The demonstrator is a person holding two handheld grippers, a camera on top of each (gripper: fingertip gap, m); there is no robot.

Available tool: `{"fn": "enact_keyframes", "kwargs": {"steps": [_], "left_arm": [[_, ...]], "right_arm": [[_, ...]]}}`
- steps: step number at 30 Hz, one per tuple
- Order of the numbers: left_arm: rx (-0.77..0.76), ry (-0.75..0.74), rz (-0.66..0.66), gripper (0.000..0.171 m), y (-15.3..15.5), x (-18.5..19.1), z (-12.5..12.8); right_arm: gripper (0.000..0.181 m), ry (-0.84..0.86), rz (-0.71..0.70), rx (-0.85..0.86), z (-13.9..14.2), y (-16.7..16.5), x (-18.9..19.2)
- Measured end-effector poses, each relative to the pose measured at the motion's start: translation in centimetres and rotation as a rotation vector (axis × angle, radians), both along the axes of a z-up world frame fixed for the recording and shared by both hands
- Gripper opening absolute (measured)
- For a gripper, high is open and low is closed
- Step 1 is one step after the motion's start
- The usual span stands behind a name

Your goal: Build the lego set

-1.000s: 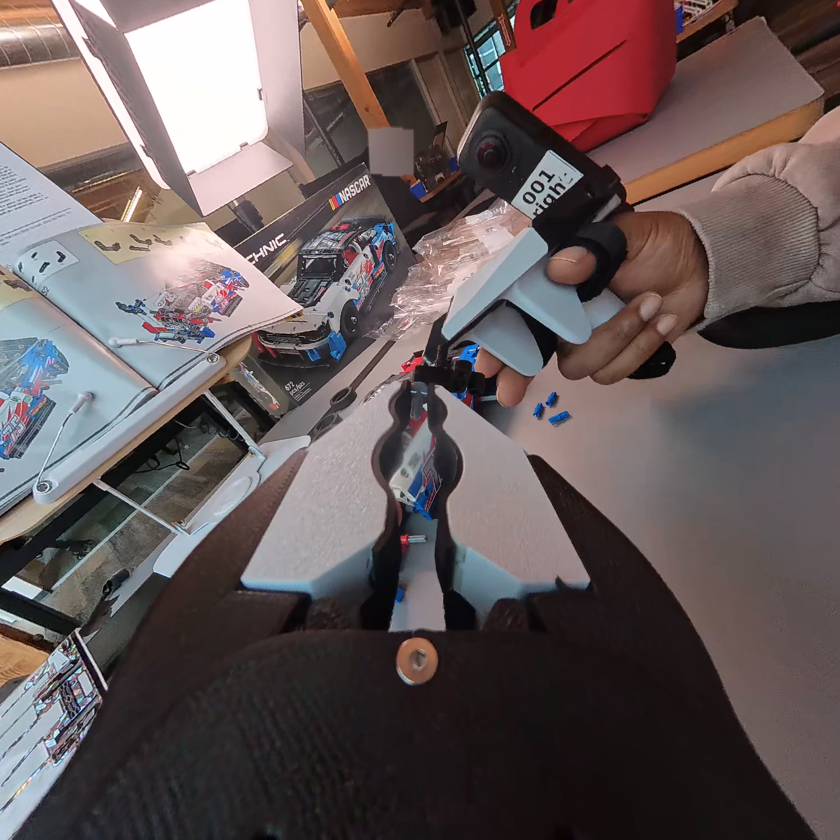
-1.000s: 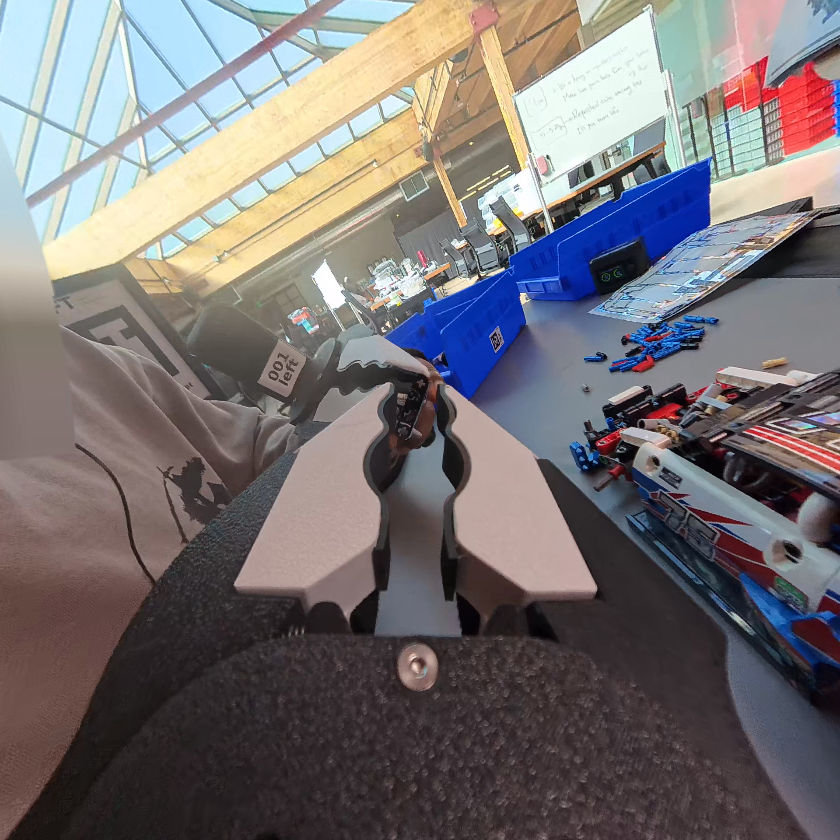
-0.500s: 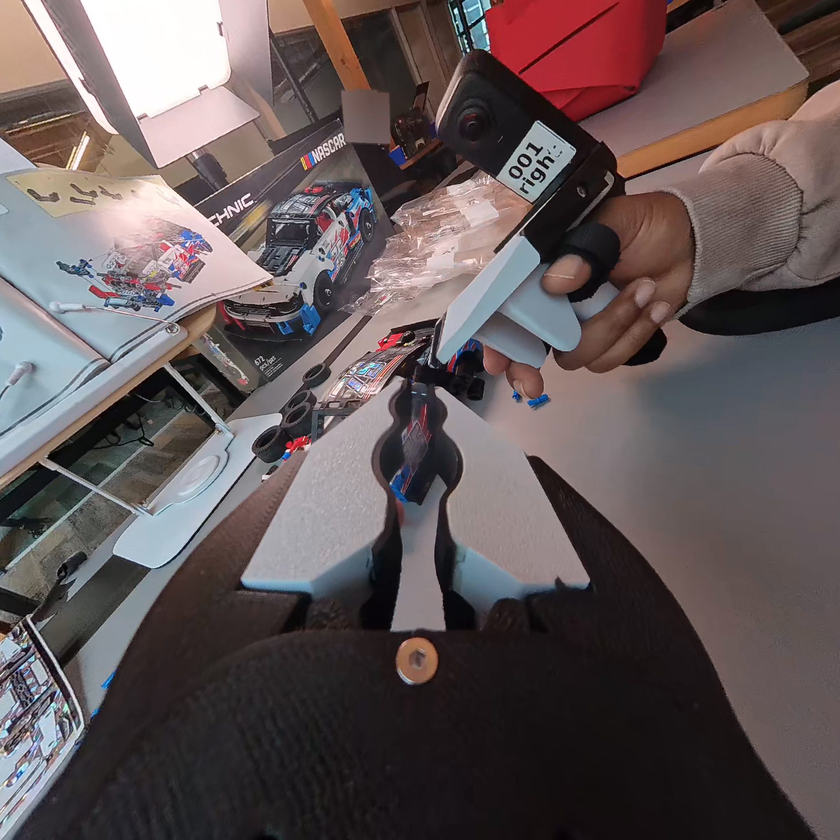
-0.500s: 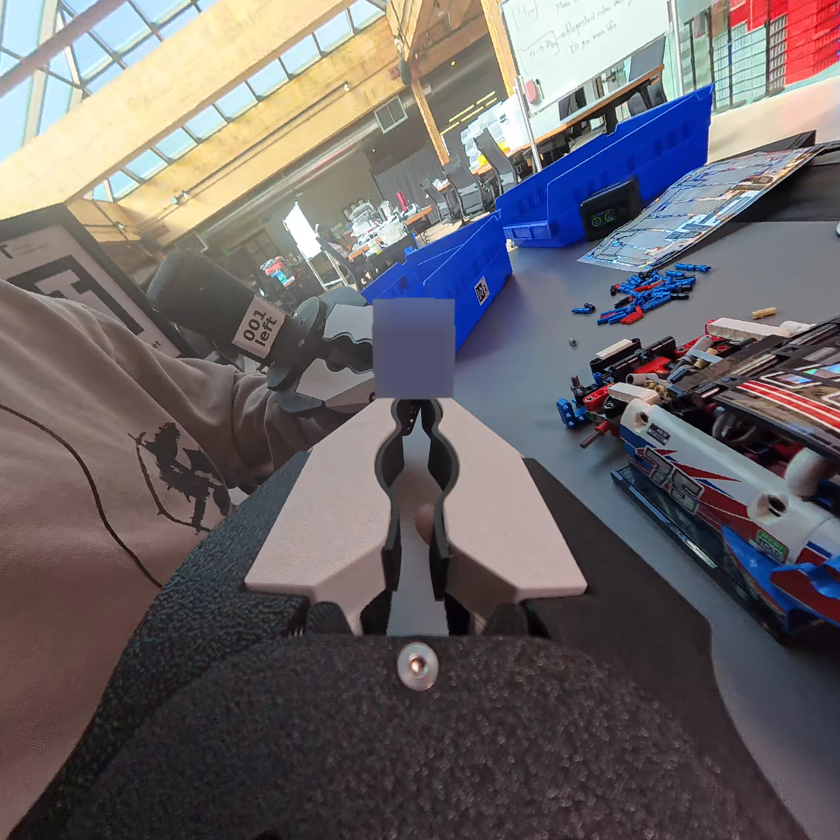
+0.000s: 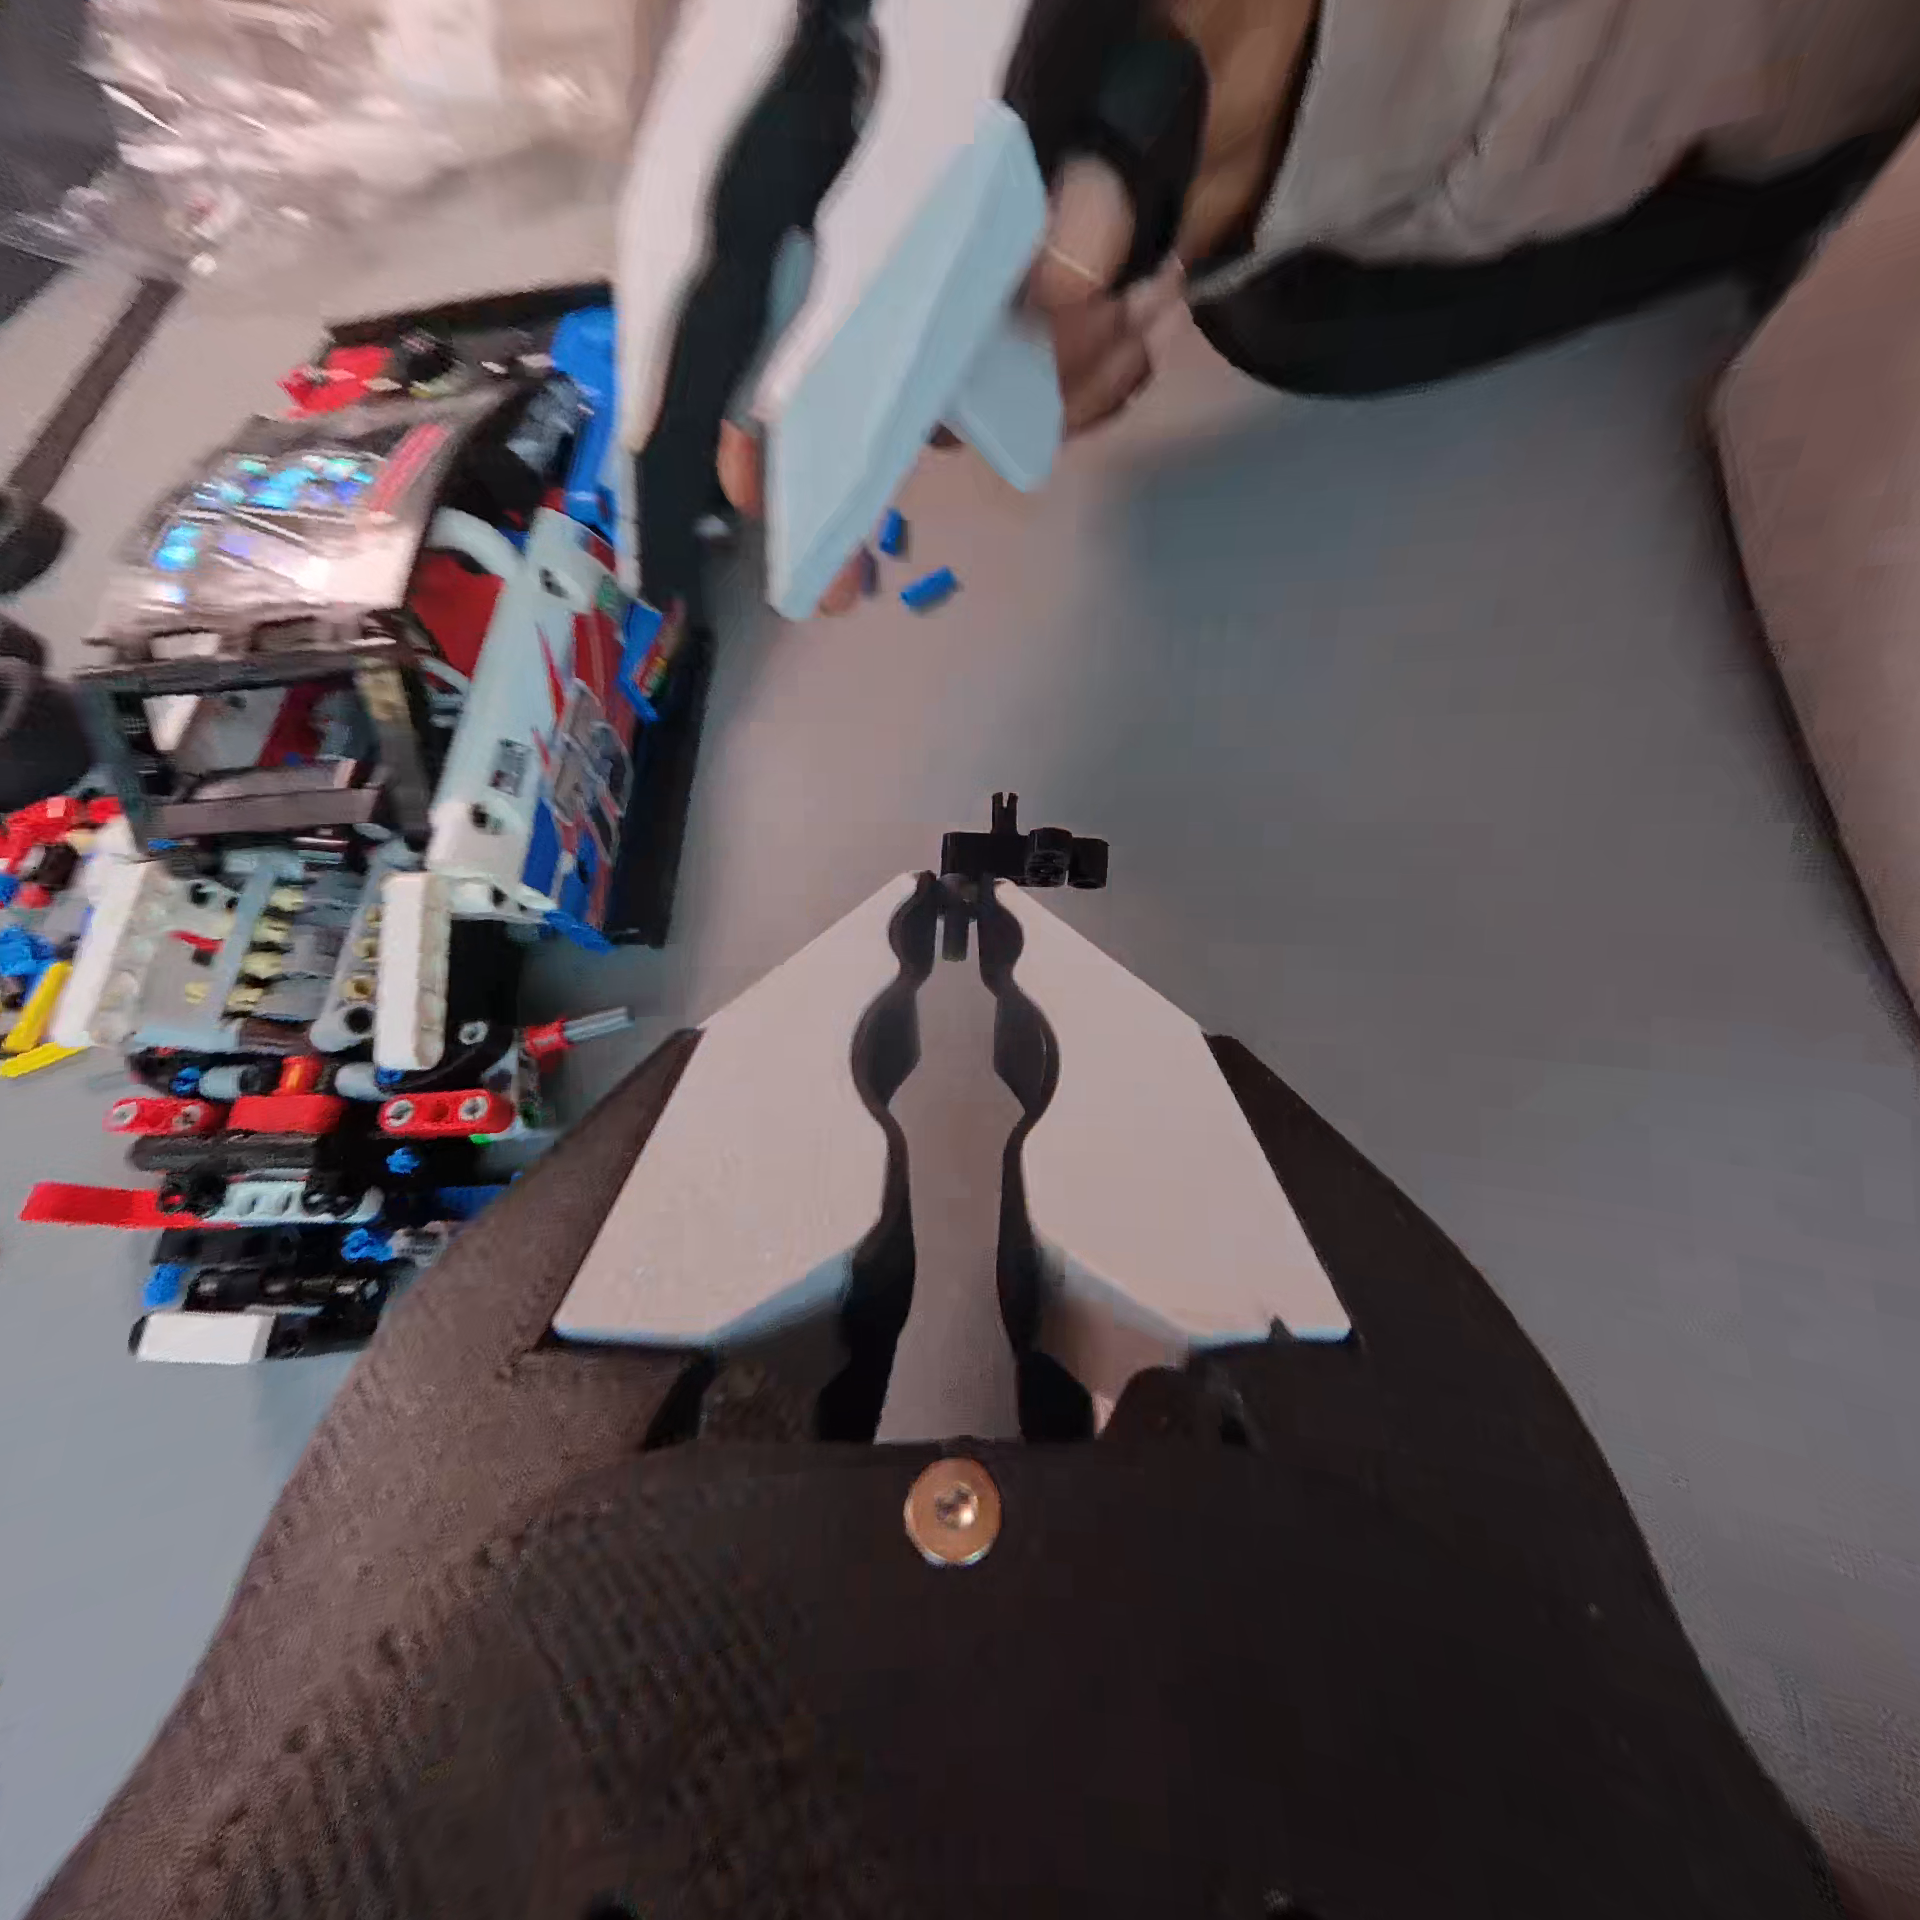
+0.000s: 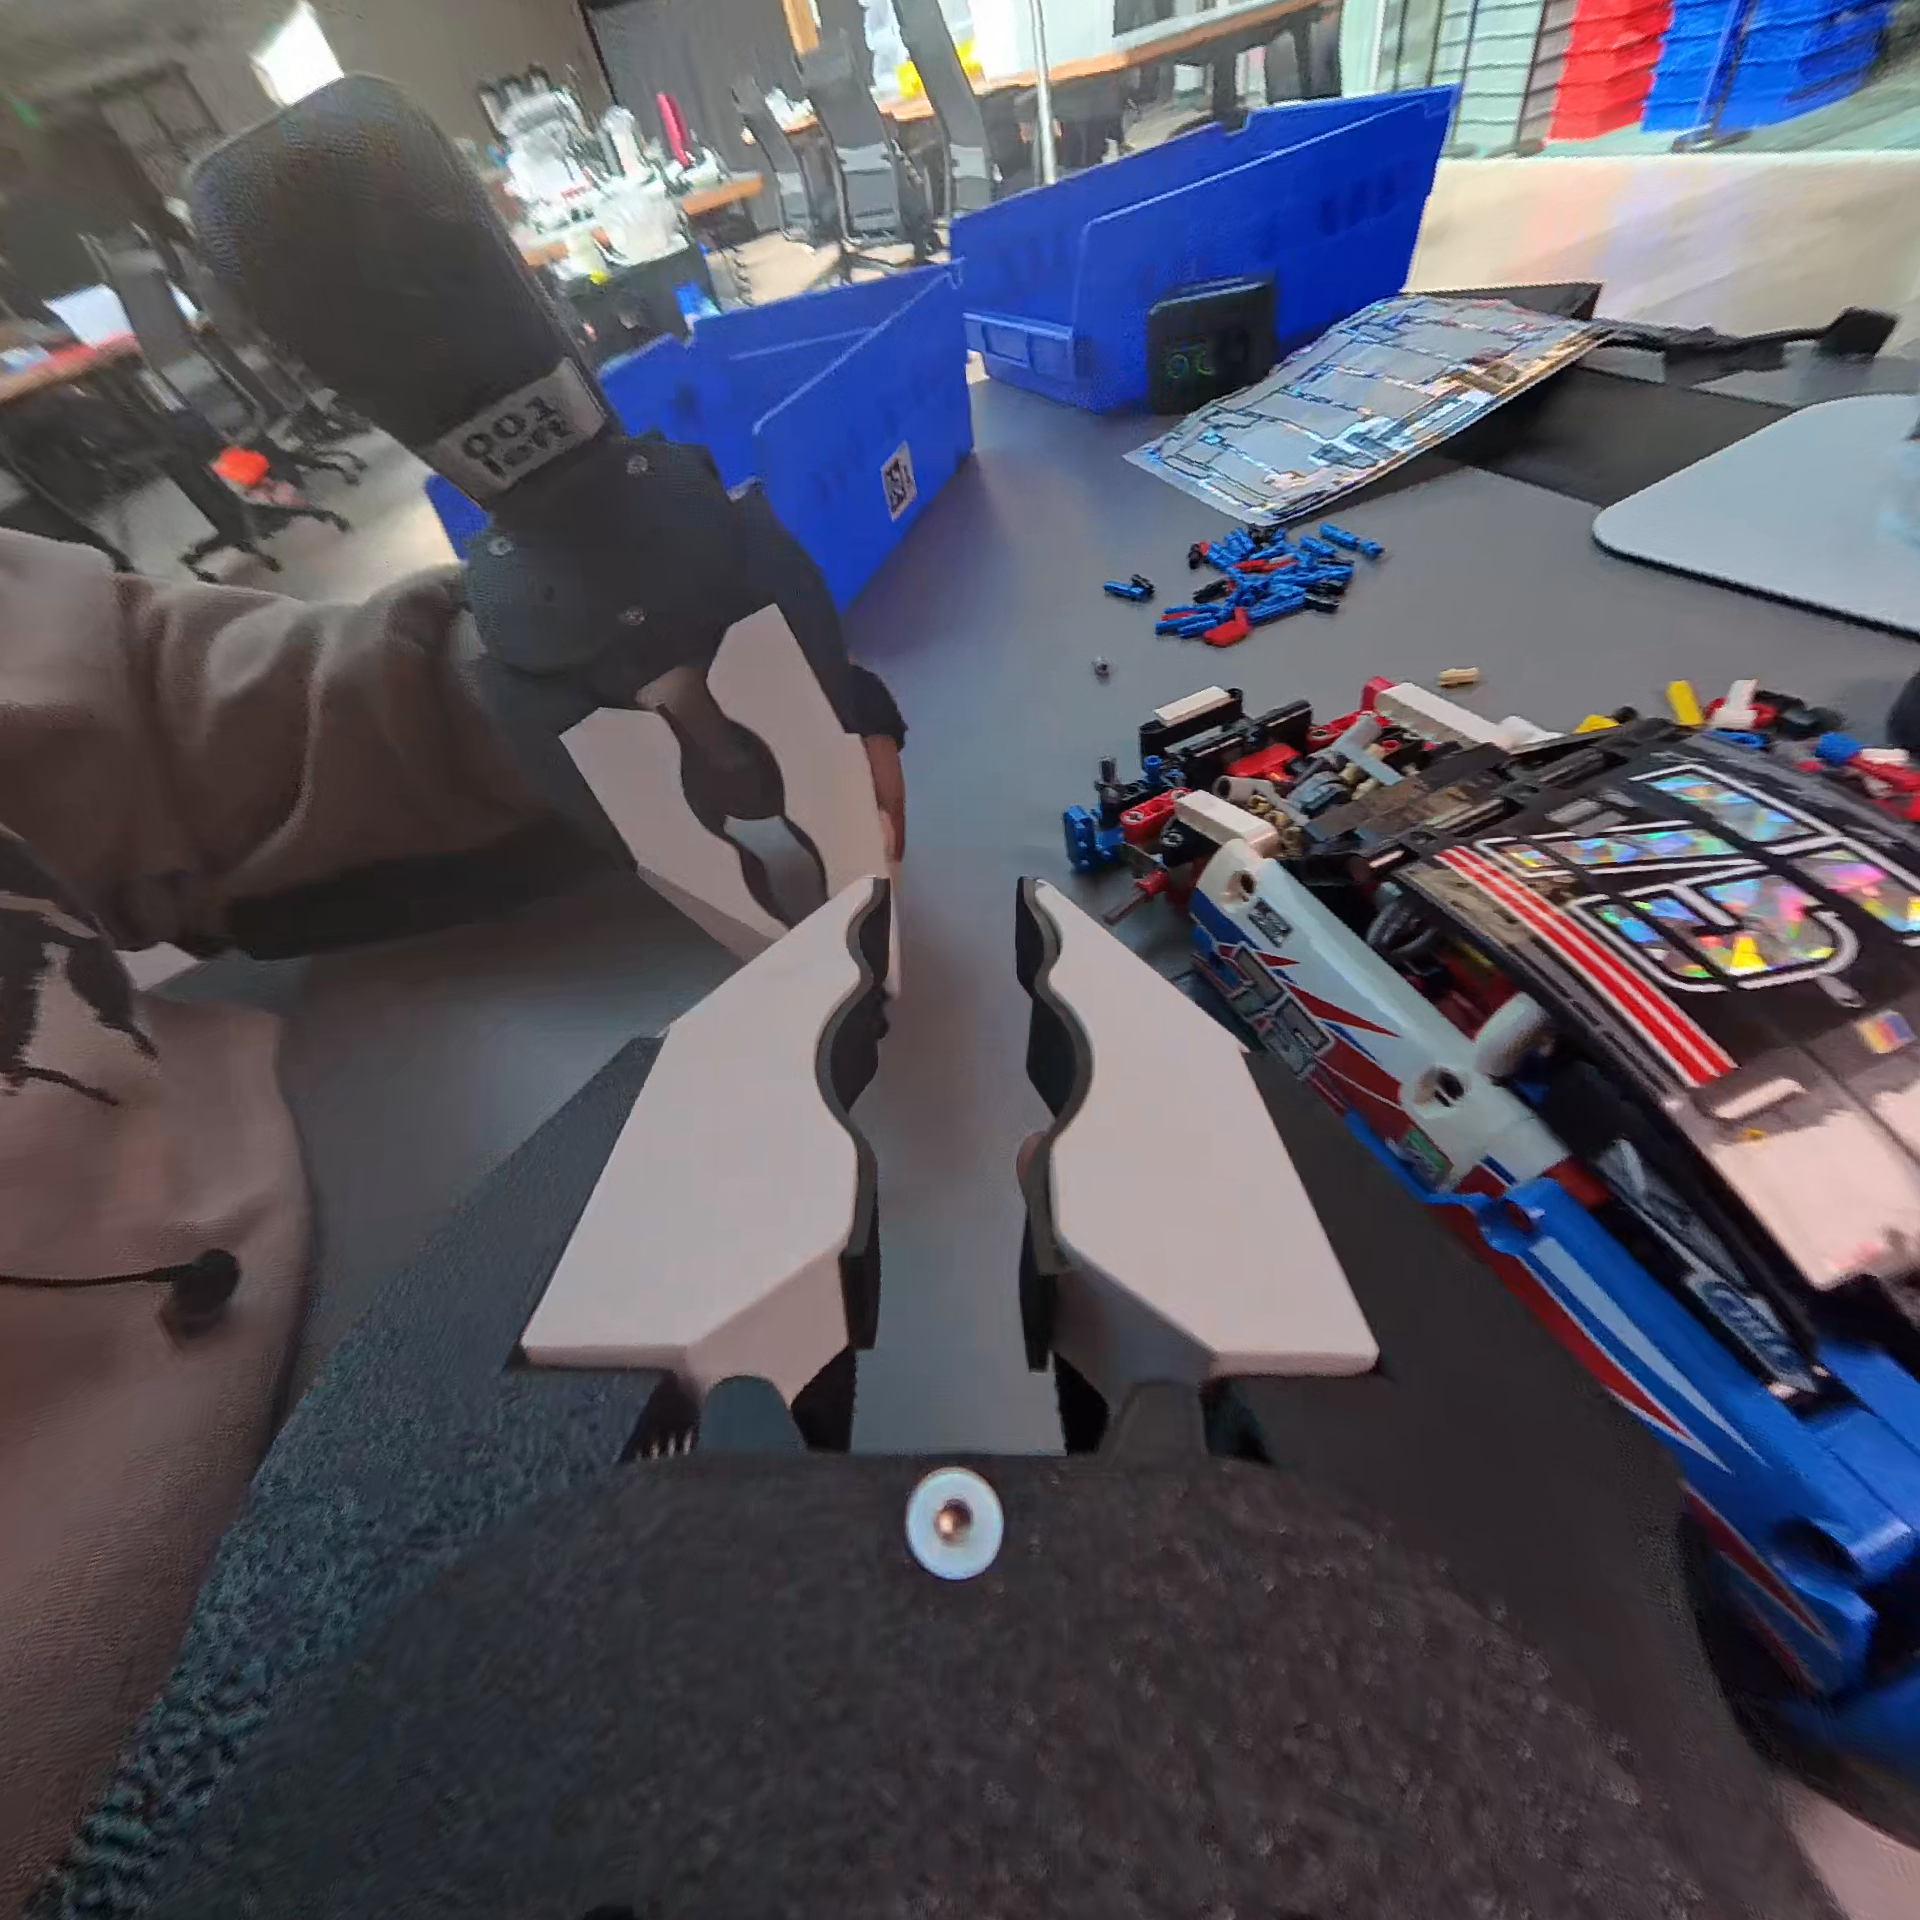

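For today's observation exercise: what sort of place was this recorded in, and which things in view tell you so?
Probably a shared workshop or makerspace: blue storage bins stand on the grey worktable, more benches and office chairs fill the room behind, and a part-built toy car lies among loose pieces.

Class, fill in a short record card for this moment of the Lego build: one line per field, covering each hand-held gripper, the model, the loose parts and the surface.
Left hand-held gripper: shut on small black connector piece
Right hand-held gripper: open, empty
Model: partly built race car, resting on table
Loose parts: blue and red pins heaped beyond the car
Surface: grey table
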State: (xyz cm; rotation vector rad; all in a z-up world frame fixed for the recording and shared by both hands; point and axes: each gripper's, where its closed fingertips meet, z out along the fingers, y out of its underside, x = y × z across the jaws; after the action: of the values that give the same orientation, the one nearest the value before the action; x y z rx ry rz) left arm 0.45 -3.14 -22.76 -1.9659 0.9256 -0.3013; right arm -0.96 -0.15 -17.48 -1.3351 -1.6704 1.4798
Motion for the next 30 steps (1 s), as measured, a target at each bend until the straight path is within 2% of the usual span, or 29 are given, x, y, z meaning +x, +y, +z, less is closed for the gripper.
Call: {"fn": "enact_keyframes", "kwargs": {"steps": [5, 7, 10, 14, 15, 20, 23, 26, 28, 30], "left_arm": [[-0.172, 0.062, -0.158, 0.007, -0.8, 1.0, -3.0], [-0.203, 0.048, -0.156, 0.022, -0.6, 0.6, -3.1], [-0.231, -0.031, -0.09, 0.046, -0.4, -0.2, -2.3], [-0.073, -0.226, 0.102, 0.05, 0.8, -0.6, 1.0], [-0.021, -0.229, 0.136, 0.049, 0.9, -0.5, 1.7], [0.168, -0.013, 0.184, 0.053, 0.1, 1.4, 2.7], [0.282, 0.182, 0.179, 0.05, 0.3, 2.4, 2.3], [0.366, 0.33, 0.159, 0.039, 0.3, 3.0, 2.2], [0.388, 0.359, 0.172, 0.037, 0.4, 2.7, 2.1], [0.418, 0.411, 0.202, 0.021, 0.4, 2.0, 2.2]], "right_arm": [[0.03, -0.088, -0.214, 0.239, -2.0, 3.8, 0.3], [0.034, -0.128, -0.26, 0.241, -2.6, 4.2, 1.0], [0.041, -0.149, -0.321, 0.23, -3.1, 4.5, 1.9], [0.046, -0.152, -0.364, 0.222, -3.3, 4.0, 2.1], [0.048, -0.157, -0.351, 0.226, -3.4, 3.4, 2.0], [0.048, -0.206, -0.355, 0.251, -3.8, 1.1, 1.4], [0.055, -0.225, -0.361, 0.213, -3.7, -0.6, 0.9], [0.06, -0.243, -0.381, 0.221, -3.6, -1.5, 0.5], [0.062, -0.236, -0.411, 0.243, -3.6, -1.3, 0.4], [0.061, -0.253, -0.417, 0.203, -4.0, -1.6, 0.4]]}}
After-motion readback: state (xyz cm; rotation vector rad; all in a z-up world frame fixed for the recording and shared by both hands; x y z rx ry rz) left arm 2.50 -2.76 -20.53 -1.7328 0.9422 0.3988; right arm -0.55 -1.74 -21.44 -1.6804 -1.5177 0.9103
